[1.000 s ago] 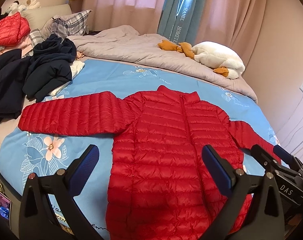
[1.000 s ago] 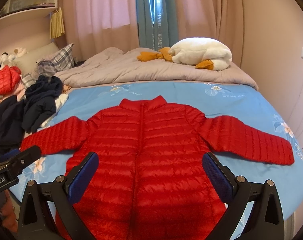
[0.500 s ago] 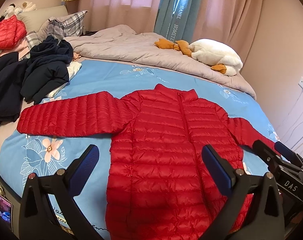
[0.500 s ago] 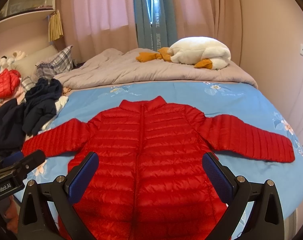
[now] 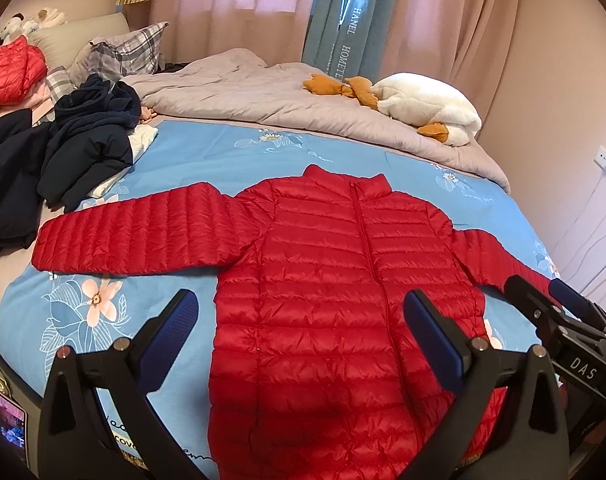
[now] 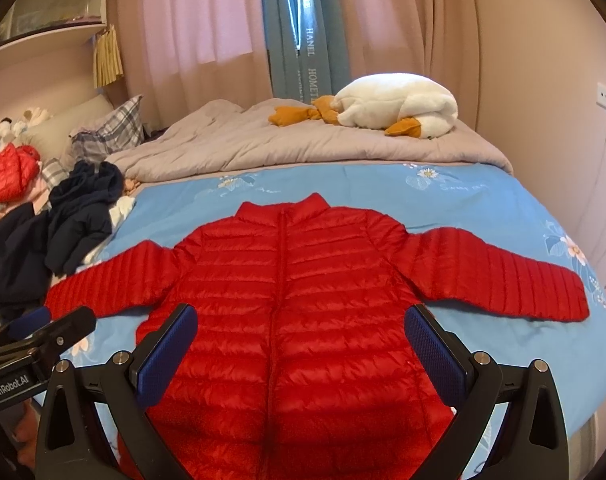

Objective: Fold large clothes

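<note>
Currently the red jacket (image 5: 343, 280) is lying flat on the blue sheet (image 5: 207, 160), sleeves spread. Both the left gripper (image 5: 299, 328) and right gripper (image 6: 301, 338) are hovering over its near hem, jaws wide apart, gripping nothing.

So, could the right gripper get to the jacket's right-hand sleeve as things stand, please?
Probably yes. The right gripper is open and holds nothing, and the sleeve lies flat on the blue sheet with nothing on top of it or between the two.
</note>
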Action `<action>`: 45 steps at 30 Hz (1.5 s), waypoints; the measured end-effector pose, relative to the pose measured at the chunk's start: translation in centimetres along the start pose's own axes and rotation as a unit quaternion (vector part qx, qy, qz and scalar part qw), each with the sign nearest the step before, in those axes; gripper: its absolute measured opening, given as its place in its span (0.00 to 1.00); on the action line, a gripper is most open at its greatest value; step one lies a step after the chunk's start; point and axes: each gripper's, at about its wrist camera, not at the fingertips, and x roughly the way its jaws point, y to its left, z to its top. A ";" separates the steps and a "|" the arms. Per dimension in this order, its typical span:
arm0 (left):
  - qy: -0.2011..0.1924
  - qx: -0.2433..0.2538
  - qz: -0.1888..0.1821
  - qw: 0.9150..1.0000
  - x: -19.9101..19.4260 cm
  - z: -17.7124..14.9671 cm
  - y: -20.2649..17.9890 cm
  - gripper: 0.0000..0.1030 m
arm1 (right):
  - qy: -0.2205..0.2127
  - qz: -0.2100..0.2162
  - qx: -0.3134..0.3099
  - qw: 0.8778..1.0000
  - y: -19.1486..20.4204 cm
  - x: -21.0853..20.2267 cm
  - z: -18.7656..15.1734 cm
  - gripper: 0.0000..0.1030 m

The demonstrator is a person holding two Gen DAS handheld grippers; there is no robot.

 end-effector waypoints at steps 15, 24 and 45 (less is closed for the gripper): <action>0.012 0.007 -0.002 1.000 0.9 -0.2 -0.2 1.00 | 0.003 -0.002 0.015 1.000 -0.6 0.0 -0.1 1.00; 0.032 0.002 -0.005 0.999 2.3 -0.4 0.0 1.00 | 0.012 -0.007 0.050 0.999 -2.0 0.8 0.1 1.00; 0.135 0.009 -0.049 0.990 8.9 -4.7 -1.5 0.99 | -0.007 -0.131 0.203 0.970 -14.6 1.9 -0.9 0.99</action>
